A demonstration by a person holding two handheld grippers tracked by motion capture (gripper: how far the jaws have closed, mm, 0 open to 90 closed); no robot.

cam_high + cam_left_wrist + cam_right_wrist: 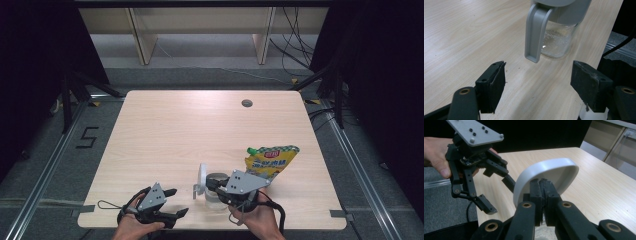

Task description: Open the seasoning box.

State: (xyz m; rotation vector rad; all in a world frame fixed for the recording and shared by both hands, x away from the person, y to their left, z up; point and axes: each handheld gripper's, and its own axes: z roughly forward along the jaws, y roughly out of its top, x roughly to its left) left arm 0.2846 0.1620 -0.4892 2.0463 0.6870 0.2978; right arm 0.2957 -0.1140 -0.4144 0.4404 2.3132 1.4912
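A clear glass jar with a grey handle stands near the table's front edge. Its white lid is flipped up on edge. My right gripper hovers over the jar's mouth, jaws shut, tips against the lid's inner face; whether they pinch anything I cannot tell. My left gripper sits to the left of the jar. It is open with nothing between its pads and points at the handle a short way off.
A yellow pouch with a green cap lies just right of the jar. The wooden table has a cable hole at the back. Its front edge runs right under both hands.
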